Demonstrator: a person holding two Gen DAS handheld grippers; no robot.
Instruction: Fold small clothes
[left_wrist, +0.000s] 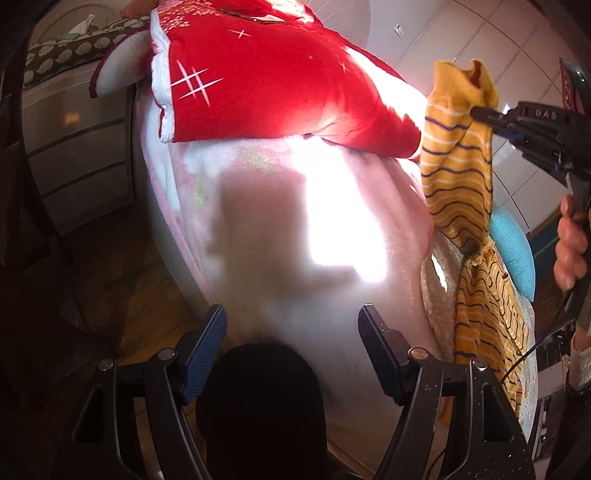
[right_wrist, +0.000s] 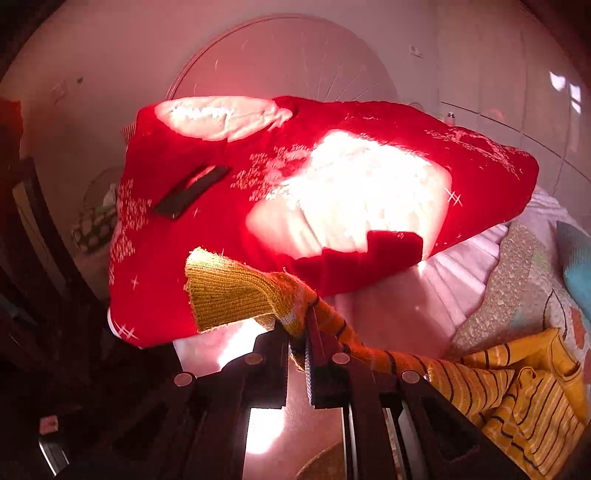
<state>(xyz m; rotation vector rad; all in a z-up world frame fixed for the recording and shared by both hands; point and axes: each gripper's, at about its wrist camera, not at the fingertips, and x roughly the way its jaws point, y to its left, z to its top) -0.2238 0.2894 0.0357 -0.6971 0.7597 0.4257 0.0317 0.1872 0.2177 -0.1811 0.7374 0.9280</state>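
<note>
The knitted yellow striped garment (left_wrist: 456, 173), ribbed at its hem, hangs limp above the bed's fuzzy pink blanket (left_wrist: 280, 280), its lower part crumpled beside a blue cushion (left_wrist: 511, 245). The right gripper (right_wrist: 297, 326) pinches its upper edge, jaws clamped. The left gripper (left_wrist: 291, 334) hovers level, jaws apart, before a plush red pillow (left_wrist: 266, 85).

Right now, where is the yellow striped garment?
The yellow striped garment hangs from the right gripper at the left-wrist view's right side, beside the red pillow.
</note>
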